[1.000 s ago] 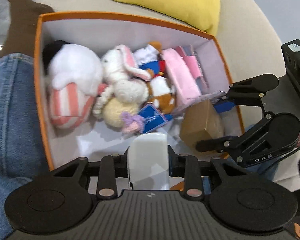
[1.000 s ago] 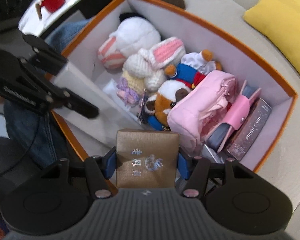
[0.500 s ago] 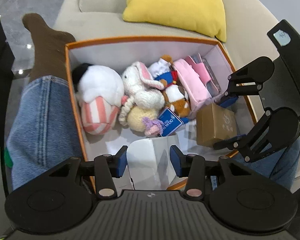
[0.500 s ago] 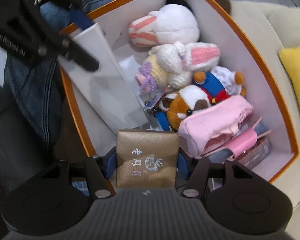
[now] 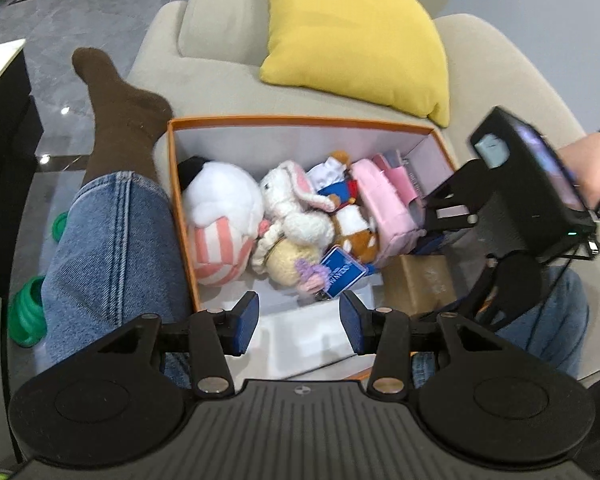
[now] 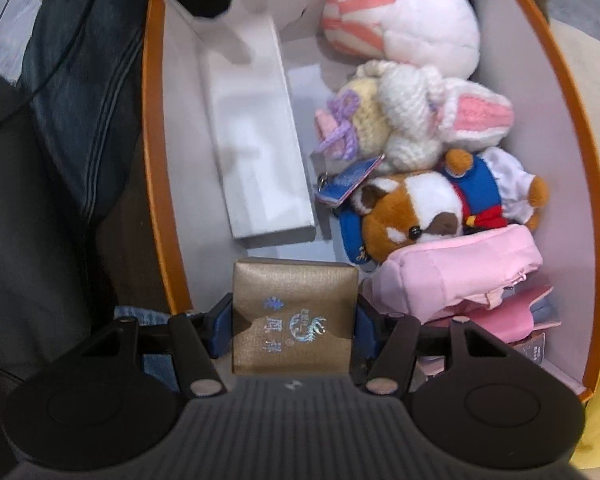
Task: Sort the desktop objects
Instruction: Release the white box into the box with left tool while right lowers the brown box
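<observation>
Though clamped — gold box [image 6: 294, 316] between right gripper [image 6: 294, 322]

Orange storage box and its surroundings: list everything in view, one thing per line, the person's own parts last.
Orange cardboard box: 1, white inside, on beige sofa.
Flat white carton: 1, lying along box's near wall.
Plush toys: 4, white-pink, knitted rabbit, yellow-purple, brown-white-blue; mid box.
Pink fabric pouch: 1, beside toys.
Gold textured box: 1, held over box's corner.
Yellow cushion: 1, on sofa.
Left claw: open, empty.
Right claw: shut on gold box.
Jeans leg, brown sock: left of box.
</observation>
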